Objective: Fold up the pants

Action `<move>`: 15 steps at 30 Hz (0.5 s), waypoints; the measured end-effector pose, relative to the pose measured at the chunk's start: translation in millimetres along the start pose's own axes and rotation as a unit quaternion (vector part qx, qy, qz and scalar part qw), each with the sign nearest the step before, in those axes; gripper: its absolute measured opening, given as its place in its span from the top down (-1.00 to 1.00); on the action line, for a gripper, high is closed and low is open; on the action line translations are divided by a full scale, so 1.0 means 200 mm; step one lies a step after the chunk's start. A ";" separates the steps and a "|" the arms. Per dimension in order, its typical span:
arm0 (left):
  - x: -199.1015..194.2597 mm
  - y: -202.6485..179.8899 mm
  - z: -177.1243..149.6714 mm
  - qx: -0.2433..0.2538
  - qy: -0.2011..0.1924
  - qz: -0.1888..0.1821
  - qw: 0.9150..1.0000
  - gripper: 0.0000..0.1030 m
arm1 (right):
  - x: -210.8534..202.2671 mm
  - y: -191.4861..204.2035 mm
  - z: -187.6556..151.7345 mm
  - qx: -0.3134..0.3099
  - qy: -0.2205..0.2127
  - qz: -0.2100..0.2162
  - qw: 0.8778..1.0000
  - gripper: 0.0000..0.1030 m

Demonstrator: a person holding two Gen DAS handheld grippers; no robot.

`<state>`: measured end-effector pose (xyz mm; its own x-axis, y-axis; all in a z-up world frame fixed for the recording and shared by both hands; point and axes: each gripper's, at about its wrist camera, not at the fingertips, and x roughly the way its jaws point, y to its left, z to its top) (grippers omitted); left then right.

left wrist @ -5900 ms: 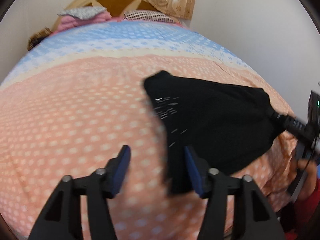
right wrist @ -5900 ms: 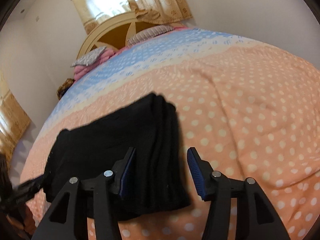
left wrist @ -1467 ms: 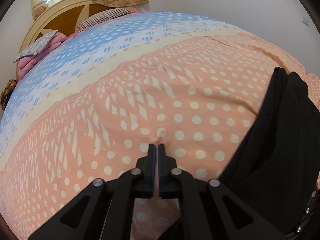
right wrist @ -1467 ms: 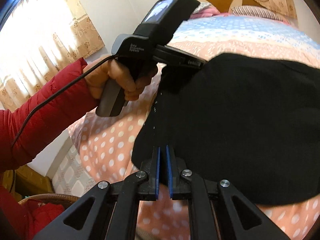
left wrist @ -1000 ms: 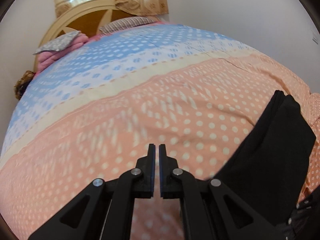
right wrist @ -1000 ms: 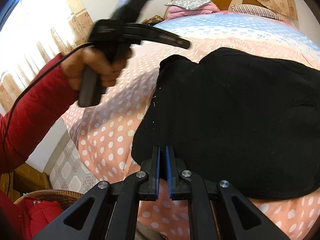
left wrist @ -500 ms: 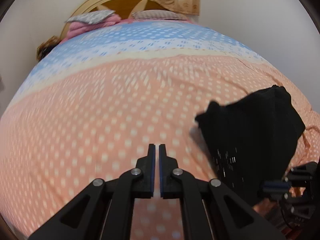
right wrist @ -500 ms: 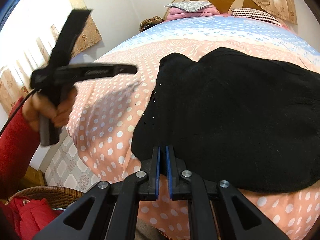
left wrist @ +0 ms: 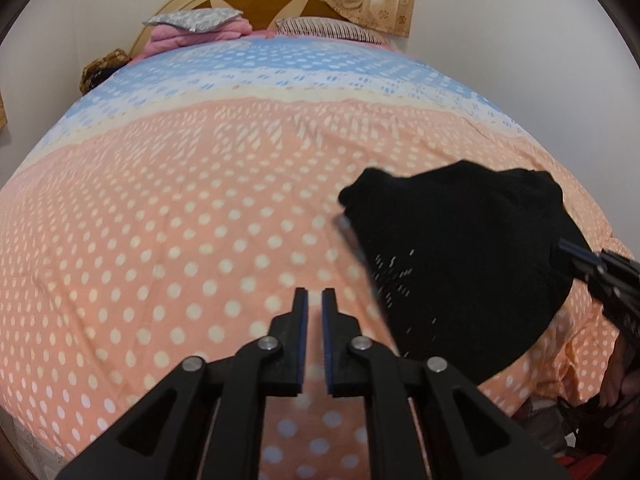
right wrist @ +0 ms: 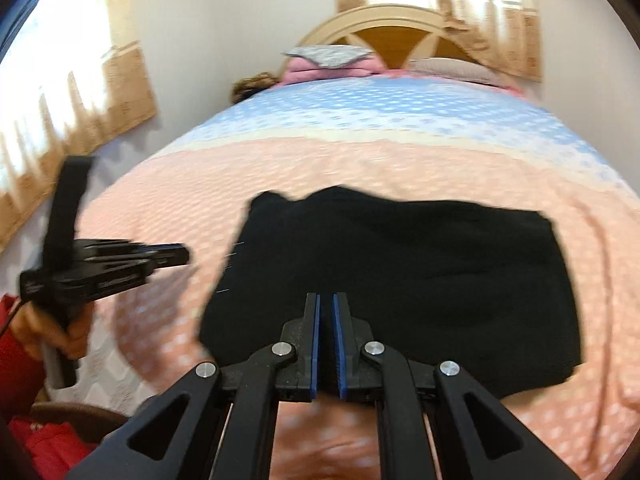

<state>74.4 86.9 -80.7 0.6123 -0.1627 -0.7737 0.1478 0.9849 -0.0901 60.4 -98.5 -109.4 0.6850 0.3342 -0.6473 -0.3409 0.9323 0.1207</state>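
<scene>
Moved: our left hand-held gripper (left wrist: 314,334) swung off the pants (left wrist: 460,264), jaws opening, nothing between | right hand-held gripper (right wrist: 325,346) closed, empty | pants folded, lower right on bed (left wrist: 160,208) | fold looks finished.

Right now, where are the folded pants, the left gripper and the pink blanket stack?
folded pants (right wrist: 400,280), right wrist view, middle of the black cloth.
left gripper (left wrist: 314,300), left wrist view, gap between fingertips.
pink blanket stack (left wrist: 188,36), left wrist view, its front.
</scene>
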 end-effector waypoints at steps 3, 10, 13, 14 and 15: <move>0.01 -0.03 0.02 0.002 -0.007 0.012 1.000 0.09 | -0.02 -0.13 0.04 0.016 -0.008 -0.039 0.999 0.86; 0.04 -0.04 0.04 -0.014 -0.008 -0.013 1.000 -0.26 | -0.19 -0.71 0.02 0.170 -0.029 -0.077 0.982 0.85; 0.07 -0.06 0.07 -0.025 0.000 -0.032 0.999 -0.29 | -0.22 -0.88 0.00 0.212 -0.033 -0.063 0.975 0.84; 0.08 -0.08 0.08 -0.030 0.003 -0.040 0.999 -0.33 | -0.21 -0.92 0.00 0.221 -0.028 -0.057 0.973 0.84; 0.09 -0.09 0.09 -0.032 0.002 -0.043 0.999 -0.36 | -0.20 -0.95 0.00 0.226 -0.023 -0.052 0.972 0.84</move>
<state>95.7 64.5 -81.3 0.5960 -0.2476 -0.7639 0.1501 0.9689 -0.1968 97.4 -288.4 -106.5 0.7324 0.2303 -0.6408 0.0432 0.9235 0.3812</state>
